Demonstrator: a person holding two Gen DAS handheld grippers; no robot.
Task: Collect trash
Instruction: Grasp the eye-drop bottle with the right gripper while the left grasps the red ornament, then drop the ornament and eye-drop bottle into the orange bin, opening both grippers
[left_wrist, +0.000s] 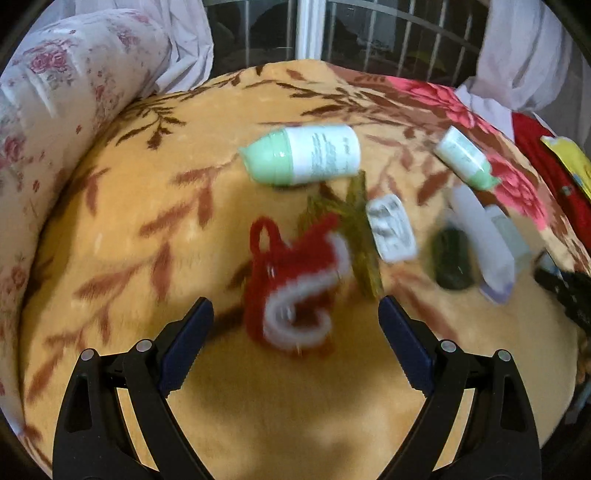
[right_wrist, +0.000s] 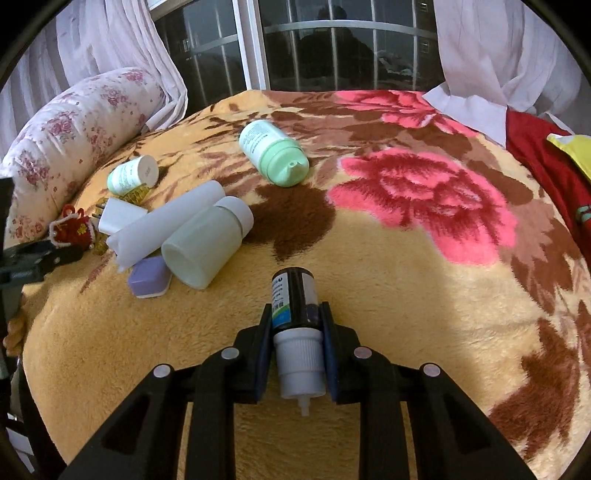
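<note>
At the lower centre of the right wrist view, the right claw is clenched on one small dark dropper bottle, its white cap toward the camera, just above the floral blanket. At upper left lie two green-capped bottles, two pale cylinders, one lilac case and one white plug. In the blurred left wrist view the left claw gapes released around one red-and-white ornament.

A floral blanket covers the bed, a rose-print bolster along its edge.
</note>
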